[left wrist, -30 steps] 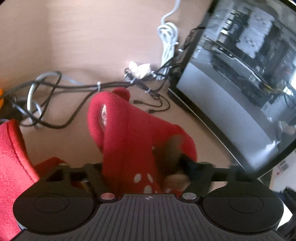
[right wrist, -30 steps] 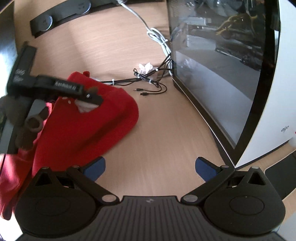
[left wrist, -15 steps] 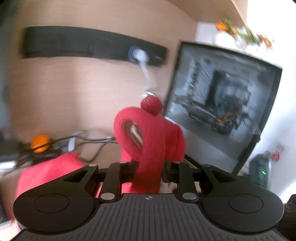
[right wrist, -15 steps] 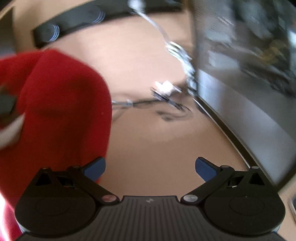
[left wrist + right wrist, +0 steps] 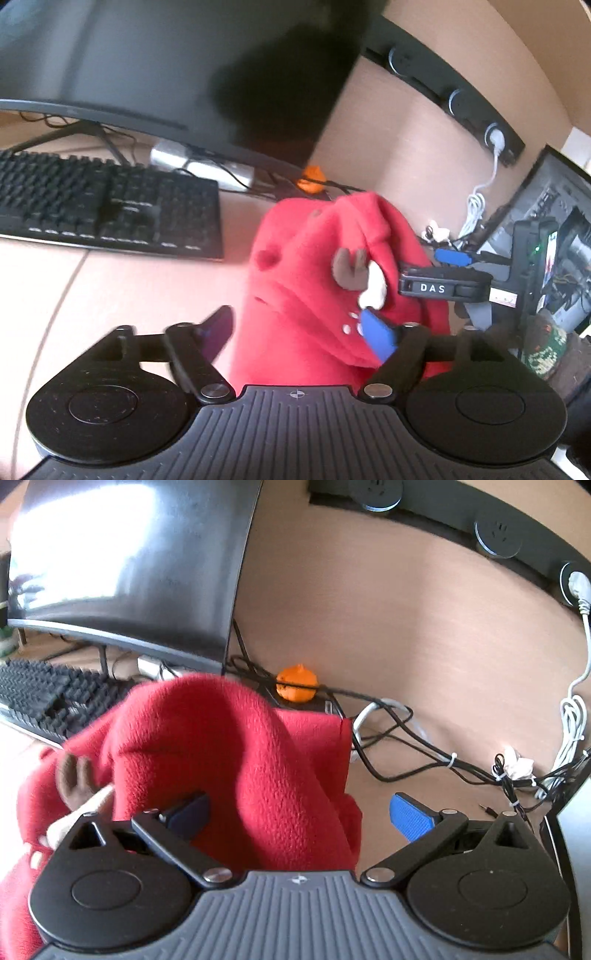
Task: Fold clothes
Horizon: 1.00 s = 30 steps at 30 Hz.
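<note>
crowding red fleece garment (image 5: 236, 760): keyboard (image 5: 110, 206), monitor (image 5: 129, 565), cables (image 5: 399, 731).

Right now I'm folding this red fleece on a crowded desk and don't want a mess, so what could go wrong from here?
1. The fleece hangs close to the loose cables and the orange figure; a sweep could snag or topple them.
2. Both claws, left and right, look open with fabric bunched between, so the fleece may slump unevenly.
3. The keyboard sits close and could be brushed.
</note>
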Each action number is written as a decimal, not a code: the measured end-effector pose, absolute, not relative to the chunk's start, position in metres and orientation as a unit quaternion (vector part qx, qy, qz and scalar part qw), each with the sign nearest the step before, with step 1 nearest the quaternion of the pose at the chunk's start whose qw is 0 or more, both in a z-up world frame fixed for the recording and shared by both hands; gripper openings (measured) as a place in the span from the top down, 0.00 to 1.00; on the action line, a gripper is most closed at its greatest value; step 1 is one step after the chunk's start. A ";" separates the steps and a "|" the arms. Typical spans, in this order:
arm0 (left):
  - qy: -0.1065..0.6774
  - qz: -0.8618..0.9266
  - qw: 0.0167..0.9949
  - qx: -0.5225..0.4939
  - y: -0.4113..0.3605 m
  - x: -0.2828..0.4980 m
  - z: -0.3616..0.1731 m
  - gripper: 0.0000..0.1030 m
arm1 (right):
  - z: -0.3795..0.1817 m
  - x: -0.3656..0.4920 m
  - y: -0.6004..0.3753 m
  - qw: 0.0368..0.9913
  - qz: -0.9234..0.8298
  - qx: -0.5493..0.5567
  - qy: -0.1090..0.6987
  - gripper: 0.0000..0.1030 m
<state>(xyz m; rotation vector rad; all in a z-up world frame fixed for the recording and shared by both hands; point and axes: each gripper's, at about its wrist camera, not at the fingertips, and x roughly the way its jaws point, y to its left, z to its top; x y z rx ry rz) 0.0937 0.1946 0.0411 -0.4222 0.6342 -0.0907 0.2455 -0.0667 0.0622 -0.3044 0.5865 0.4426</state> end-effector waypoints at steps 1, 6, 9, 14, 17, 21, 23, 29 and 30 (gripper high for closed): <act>0.305 -0.047 0.928 -0.209 0.200 0.095 0.042 0.09 | 0.068 0.244 -0.074 0.923 0.226 -0.132 0.284 0.00; 0.308 -0.065 0.918 -0.240 0.211 0.134 0.025 0.09 | 0.078 0.247 -0.125 0.913 0.250 -0.011 0.323 0.00; 0.328 -0.087 0.910 -0.240 0.207 0.167 0.008 0.09 | 0.077 0.247 -0.140 0.909 0.260 0.058 0.319 0.00; 0.351 -0.113 0.902 -0.225 0.190 0.190 -0.001 0.31 | 0.073 0.254 -0.136 0.900 0.286 0.096 0.315 0.21; 0.343 -0.134 0.908 -0.202 0.184 0.177 0.015 0.59 | 0.069 0.254 -0.115 0.895 0.304 0.058 0.321 0.35; 0.317 -0.160 0.916 -0.184 0.190 0.139 0.042 0.68 | 0.063 0.254 -0.086 0.887 0.327 0.006 0.327 0.44; 0.324 -0.136 0.921 -0.166 0.196 0.126 0.041 0.67 | 0.061 0.253 -0.072 0.881 0.338 -0.020 0.329 0.44; 0.383 -0.054 0.908 -0.164 0.223 0.119 0.005 0.58 | 0.054 0.252 -0.034 0.866 0.363 -0.093 0.332 0.45; 0.374 -0.058 0.909 -0.176 0.229 0.119 0.009 0.50 | 0.053 0.252 -0.030 0.864 0.364 -0.103 0.331 0.45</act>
